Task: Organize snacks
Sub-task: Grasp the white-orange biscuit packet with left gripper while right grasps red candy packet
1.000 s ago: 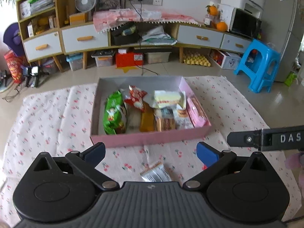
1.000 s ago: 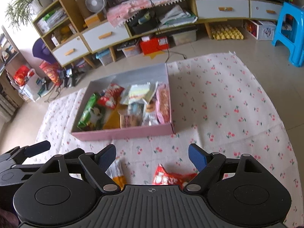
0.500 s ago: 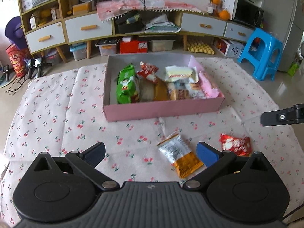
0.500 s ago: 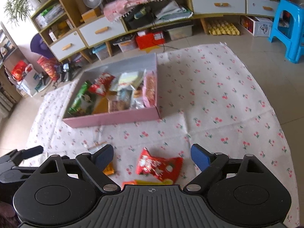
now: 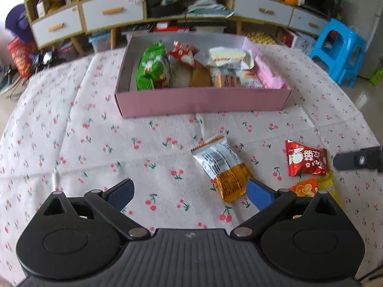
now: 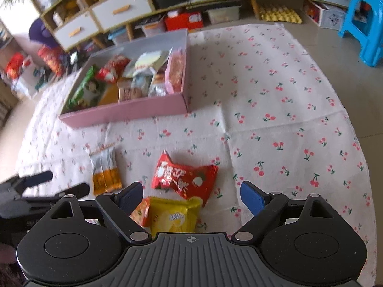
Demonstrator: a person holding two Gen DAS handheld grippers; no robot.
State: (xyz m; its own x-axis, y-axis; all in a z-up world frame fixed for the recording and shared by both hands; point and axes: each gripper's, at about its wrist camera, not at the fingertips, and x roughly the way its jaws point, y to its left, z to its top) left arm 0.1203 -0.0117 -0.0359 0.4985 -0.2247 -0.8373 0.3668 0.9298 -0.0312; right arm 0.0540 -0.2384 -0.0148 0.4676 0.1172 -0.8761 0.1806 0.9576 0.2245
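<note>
Both grippers hover released over the cherry-print cloth [image 6: 275,100]. The right gripper [image 6: 191,192] has the red foil snack packet [image 6: 184,175] just ahead at 12 o'clock. The left gripper [image 5: 189,192] has the silver-and-orange wrapped biscuit [image 5: 221,167] at 1 o'clock, and the pink cardboard box [image 5: 203,101] of snacks farther off at 12.
</note>
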